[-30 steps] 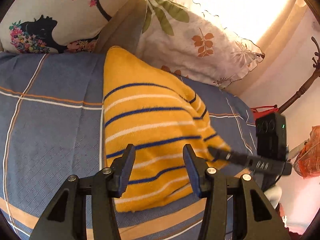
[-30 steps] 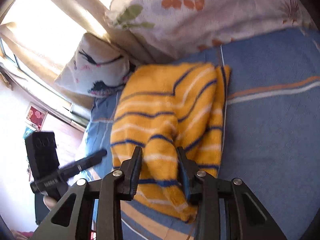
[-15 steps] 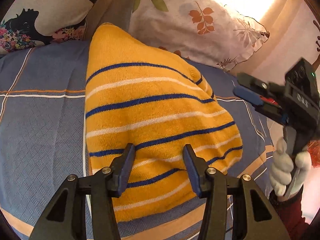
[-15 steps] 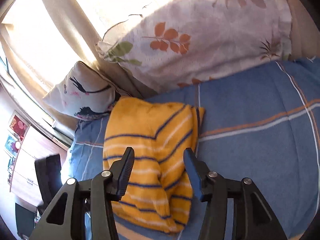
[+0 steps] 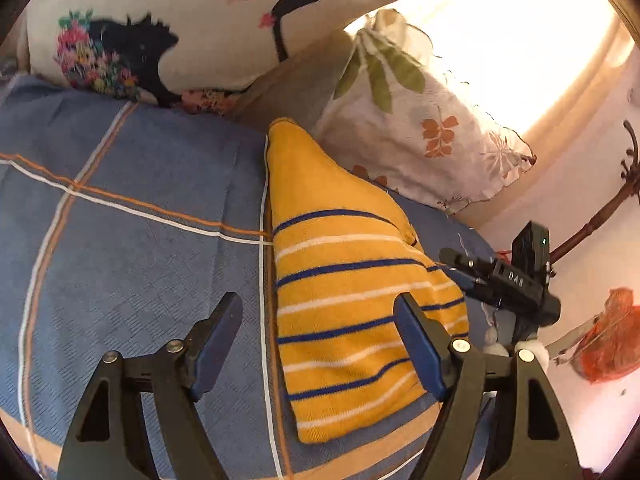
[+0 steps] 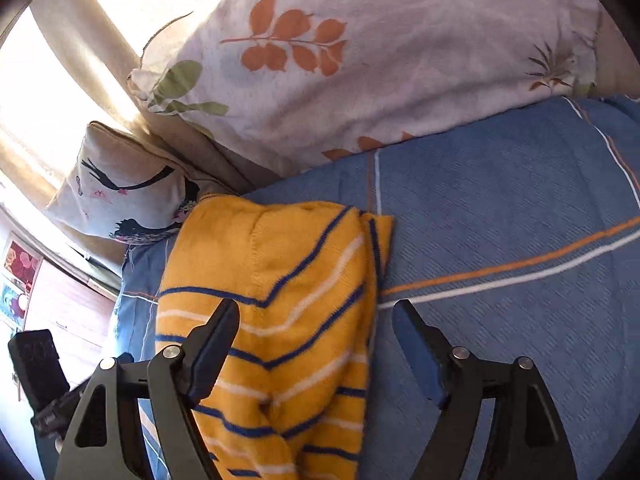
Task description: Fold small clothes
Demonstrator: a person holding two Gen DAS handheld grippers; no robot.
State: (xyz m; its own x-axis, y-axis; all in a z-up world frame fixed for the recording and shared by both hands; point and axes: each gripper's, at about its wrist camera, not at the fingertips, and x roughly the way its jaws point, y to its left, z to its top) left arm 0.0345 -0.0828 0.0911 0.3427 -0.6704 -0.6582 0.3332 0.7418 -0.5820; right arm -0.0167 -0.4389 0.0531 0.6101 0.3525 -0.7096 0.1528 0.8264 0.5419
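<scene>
A small yellow knit garment point(image 5: 344, 304) with blue and white stripes lies folded on the blue bedspread point(image 5: 132, 248); it also shows in the right wrist view point(image 6: 280, 308). My left gripper point(image 5: 318, 320) is open and empty, hovering above the garment's near end. My right gripper point(image 6: 316, 324) is open and empty above the garment's right edge. The right gripper also shows in the left wrist view point(image 5: 504, 280), at the garment's right side. The left gripper's body shows at the right wrist view's lower left point(image 6: 40, 364).
A leaf-print pillow point(image 6: 360, 60) and a flower-and-figure pillow point(image 5: 180, 28) lean at the head of the bed. A bright curtained window is behind them. The bed's edge point(image 5: 360, 464) runs near the garment's front end. A wooden stand point(image 5: 600, 216) and orange bag point(image 5: 608, 336) are at right.
Both grippers have opened wider. The left gripper has shifted left and back, so the garment now lies under its right finger. The right gripper has come closer and lower over the garment.
</scene>
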